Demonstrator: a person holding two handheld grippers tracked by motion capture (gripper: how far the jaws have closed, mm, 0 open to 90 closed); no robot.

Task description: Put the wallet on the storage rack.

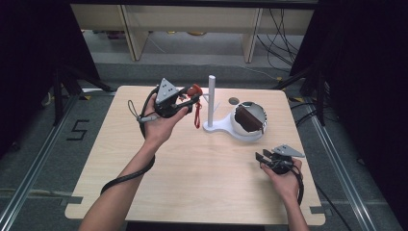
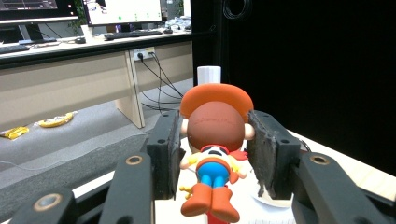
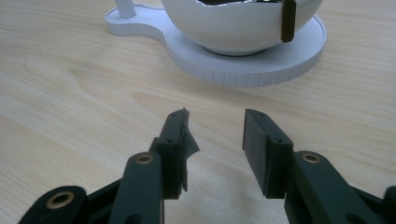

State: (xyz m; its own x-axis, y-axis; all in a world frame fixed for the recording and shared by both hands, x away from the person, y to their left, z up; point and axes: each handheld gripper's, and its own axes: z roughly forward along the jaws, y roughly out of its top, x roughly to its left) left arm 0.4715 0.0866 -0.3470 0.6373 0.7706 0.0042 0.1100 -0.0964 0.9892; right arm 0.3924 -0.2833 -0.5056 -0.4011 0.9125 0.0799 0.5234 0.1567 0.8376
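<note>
Left gripper view: left gripper (image 2: 215, 154) clamps glossy rubbery cowboy figurine (image 2: 215, 154), orange hat, brown round head; right gripper (image 3: 215, 140) gapes empty.

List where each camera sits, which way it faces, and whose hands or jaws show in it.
High view: above the table, looking forward and down; both forearms, left gripper, right gripper.
Left gripper view: along its jaws, shut on a cowboy figurine, toward the white post.
Right gripper view: low over the table, empty jaws open toward the white bowl on its stand.
Shared: the bowl, the post.
</note>
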